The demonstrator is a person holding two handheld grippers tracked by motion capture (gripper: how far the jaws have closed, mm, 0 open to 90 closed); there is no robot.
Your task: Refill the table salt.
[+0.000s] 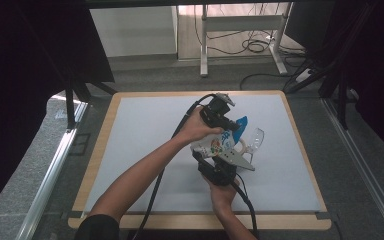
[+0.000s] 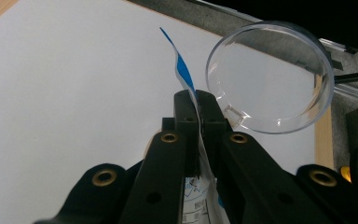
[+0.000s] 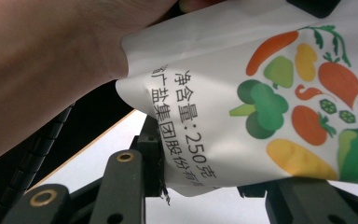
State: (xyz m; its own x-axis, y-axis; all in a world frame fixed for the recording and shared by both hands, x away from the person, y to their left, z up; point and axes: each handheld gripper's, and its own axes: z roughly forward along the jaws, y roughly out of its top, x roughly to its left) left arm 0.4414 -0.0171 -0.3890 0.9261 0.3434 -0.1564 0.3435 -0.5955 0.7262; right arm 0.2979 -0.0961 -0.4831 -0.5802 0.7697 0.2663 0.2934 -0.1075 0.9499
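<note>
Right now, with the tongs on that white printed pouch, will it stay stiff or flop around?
Probably floppy: the pouch creases and bulges between the right tongs, and its blue-edged top curls above the shut left tongs. It looks like thin glossy film, so it may slip. The bulge suggests loose contents that could shift.

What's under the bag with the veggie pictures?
Under the bag, the right gripper clamps its bottom edge above the white mat. A clear dish stands beside it. What's inside the bag is hidden.
</note>
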